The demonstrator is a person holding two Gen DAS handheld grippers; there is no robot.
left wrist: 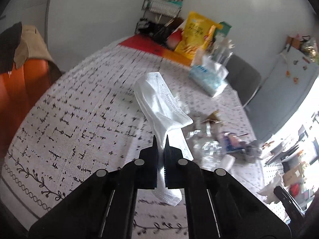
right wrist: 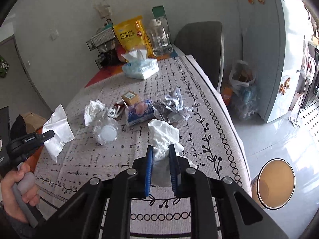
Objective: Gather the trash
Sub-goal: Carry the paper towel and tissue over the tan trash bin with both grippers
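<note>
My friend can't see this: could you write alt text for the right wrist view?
The right claw clamps a crumpled white tissue above a patterned tablecloth littered with wrappers. At left, a hand holds the left claw, shut on a flat white napkin.

A tissue box (right wrist: pixel 140 67) is sitting on the patterned tablecloth (right wrist: pixel 199 103); behind the box a yellow snack bag (right wrist: pixel 130 32) and a clear jar (right wrist: pixel 159 39) are standing.

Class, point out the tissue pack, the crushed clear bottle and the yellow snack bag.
Tissue pack (right wrist: pixel 142 69): right wrist view, front face.
Crushed clear bottle (right wrist: pixel 106 132): right wrist view, base.
Yellow snack bag (right wrist: pixel 130 33): right wrist view, printed front.
</note>
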